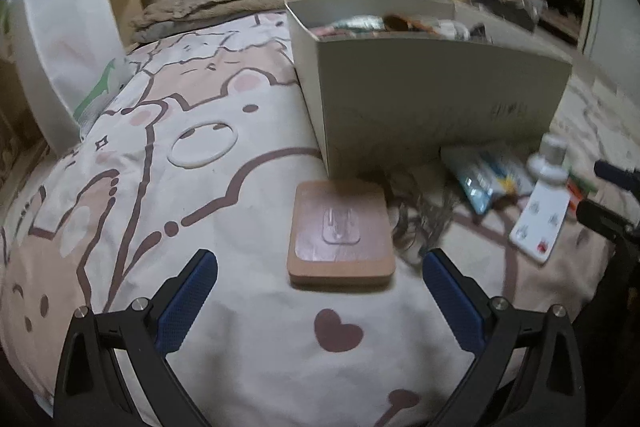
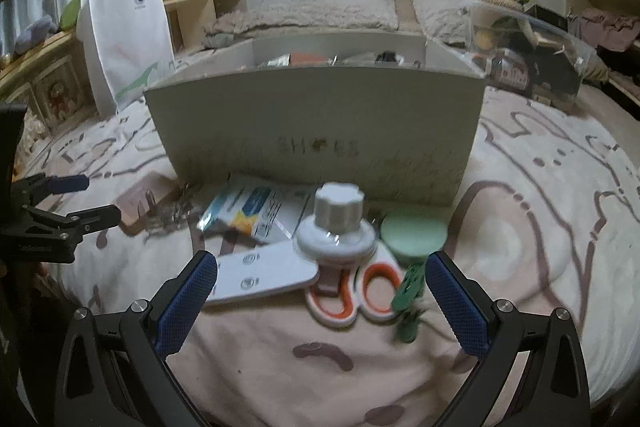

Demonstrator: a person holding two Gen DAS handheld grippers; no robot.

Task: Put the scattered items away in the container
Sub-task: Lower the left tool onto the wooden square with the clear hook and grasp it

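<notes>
hovering wide-open: left gripper (image 1: 320,291) before brown pad (image 1: 340,233) (box (image 1: 432,99) behind)

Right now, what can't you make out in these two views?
- Box contents: both views, near wall hides all but a few tops.
- Scissors blades: right wrist view, under the white bottle.
- Print on the blue packet: blurred.
- Dark tangle beside the brown pad: left wrist view, too blurred to identify.
- Clear bin behind: contents unclear.
</notes>
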